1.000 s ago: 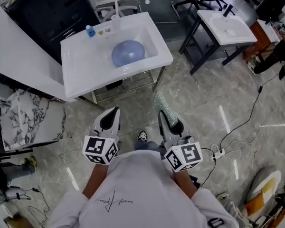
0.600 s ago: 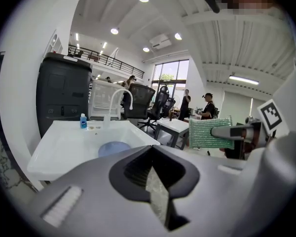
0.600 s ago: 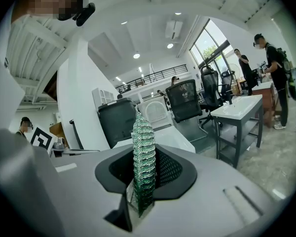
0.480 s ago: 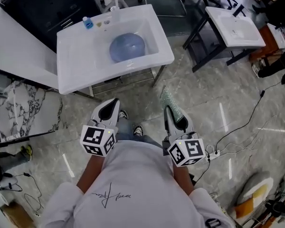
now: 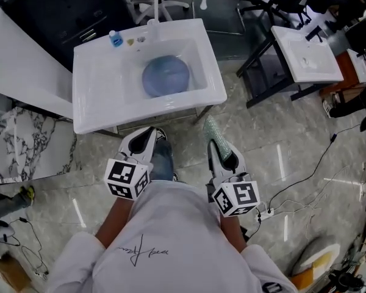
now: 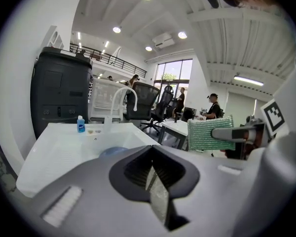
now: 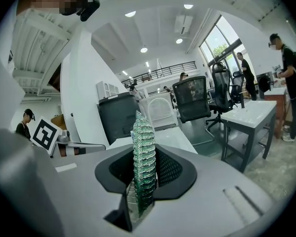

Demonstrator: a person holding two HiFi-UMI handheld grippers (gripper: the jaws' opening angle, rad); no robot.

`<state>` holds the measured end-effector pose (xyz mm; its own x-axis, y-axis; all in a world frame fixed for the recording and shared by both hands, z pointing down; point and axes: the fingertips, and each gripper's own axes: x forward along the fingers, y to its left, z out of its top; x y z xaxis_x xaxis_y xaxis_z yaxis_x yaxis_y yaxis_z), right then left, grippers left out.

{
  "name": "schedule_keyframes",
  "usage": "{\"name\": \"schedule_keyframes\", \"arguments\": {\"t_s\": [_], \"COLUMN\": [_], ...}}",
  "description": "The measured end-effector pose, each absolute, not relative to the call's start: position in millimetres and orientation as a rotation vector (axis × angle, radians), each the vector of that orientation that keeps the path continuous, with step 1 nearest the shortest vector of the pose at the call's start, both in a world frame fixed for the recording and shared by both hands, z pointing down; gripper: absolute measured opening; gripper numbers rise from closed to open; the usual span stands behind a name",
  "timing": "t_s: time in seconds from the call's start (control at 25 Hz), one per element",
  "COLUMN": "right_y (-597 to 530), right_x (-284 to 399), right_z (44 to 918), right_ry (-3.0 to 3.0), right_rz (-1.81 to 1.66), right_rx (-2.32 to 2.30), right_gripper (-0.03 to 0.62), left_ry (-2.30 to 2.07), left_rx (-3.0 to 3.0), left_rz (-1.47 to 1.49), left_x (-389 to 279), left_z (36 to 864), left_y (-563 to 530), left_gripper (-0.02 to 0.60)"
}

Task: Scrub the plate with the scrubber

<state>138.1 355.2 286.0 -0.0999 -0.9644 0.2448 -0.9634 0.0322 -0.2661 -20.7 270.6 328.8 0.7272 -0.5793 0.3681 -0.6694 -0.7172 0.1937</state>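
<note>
1. Your right tool [image 5: 221, 152] is clamped on the green mesh scrubber [image 5: 211, 130], which stands edge-on out of the jaws.
2. Your left tool [image 5: 145, 140] has its jaws together, with nothing between them.
3. The blue plate [image 5: 165, 76] lies in the basin of the white sink [image 5: 97, 112], well apart from both tools.
4. Step in hand, by my reading: the approach. The scrubber is not yet on the plate.
5. The next move calls for carrying the scrubber over the front rim and down, flat face onto the plate. Your left tool would likely need to open to steady the plate.
</note>
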Motion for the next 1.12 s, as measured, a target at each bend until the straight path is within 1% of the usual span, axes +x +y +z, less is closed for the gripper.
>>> {"name": "schedule_keyframes", "arguments": {"t_s": [0.28,0.56,0.68,1.12], "right_y": [282,206,172,86], "right_x": [141,137,138,136], "right_z": [278,265,261,285], "right_ry": [2.325,2.363,2.368,2.373], "right_rz": [-0.538,-0.534,-0.511,-0.605], "right_rx": [-2.090,-2.003,-1.992,-2.027], "right_gripper": [0.066,0.066,0.066,0.066], "left_ry": [-1.038,-1.062,-1.059,-1.011], "left_rx": [2.606,2.596,2.595,2.485], "left_rz": [0.394,0.480,0.511,0.487], "left_x": [-18,-26,-27,-31], "left_z": [315,314,318,351], "left_y": [198,133,103,27], "left_gripper": [0.054,0.054,0.054,0.054]}}
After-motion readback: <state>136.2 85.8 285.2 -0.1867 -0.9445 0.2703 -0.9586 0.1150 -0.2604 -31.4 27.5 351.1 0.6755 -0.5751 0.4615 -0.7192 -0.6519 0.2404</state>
